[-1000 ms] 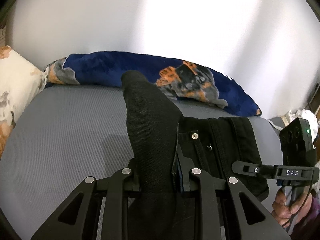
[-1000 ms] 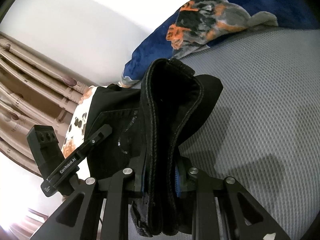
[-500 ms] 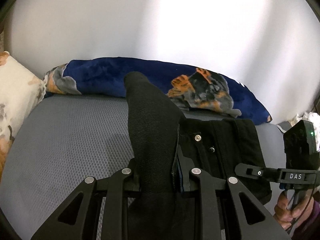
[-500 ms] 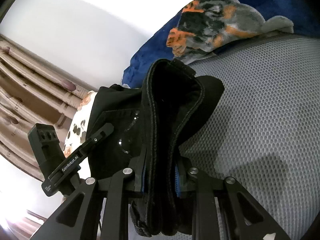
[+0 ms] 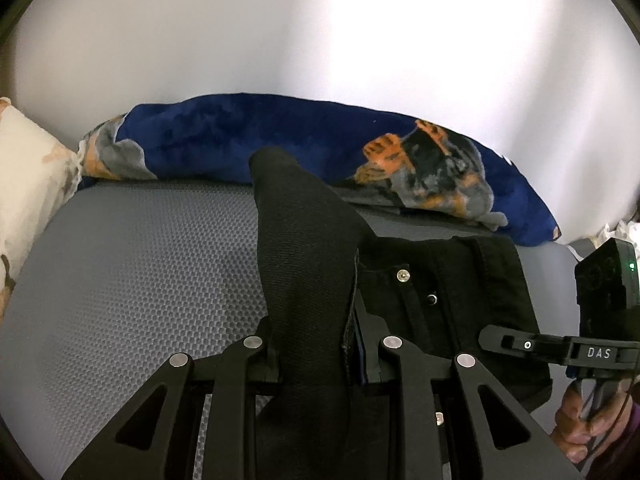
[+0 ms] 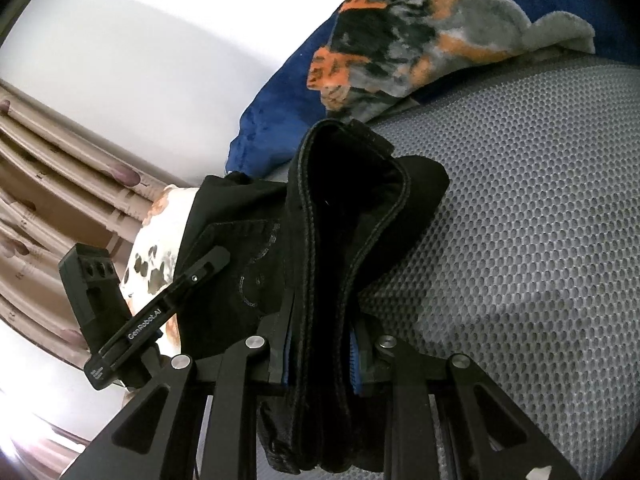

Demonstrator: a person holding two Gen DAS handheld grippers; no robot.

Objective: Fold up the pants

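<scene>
Black pants (image 5: 308, 264) hang bunched between both grippers above a grey mesh mattress (image 5: 132, 280). My left gripper (image 5: 320, 356) is shut on a thick fold of the fabric that stands up between its fingers. To its right the waistband with a metal button (image 5: 404, 276) spreads out flat. My right gripper (image 6: 320, 364) is shut on a doubled, seamed band of the pants (image 6: 344, 240). The other gripper's body (image 6: 160, 312) shows at the left of the right wrist view, and the right one (image 5: 580, 348) at the right edge of the left wrist view.
A rolled blue blanket with orange and grey print (image 5: 320, 148) lies along the white wall at the back of the mattress. A cream patterned pillow (image 5: 28, 184) is at the left end. Brown curtains (image 6: 48, 168) hang beyond. A person's hand (image 5: 580, 420) grips the right handle.
Both grippers have moved forward and lower over the mattress with the pants; the blanket sits higher and nearer in both views. The grips are unchanged.
</scene>
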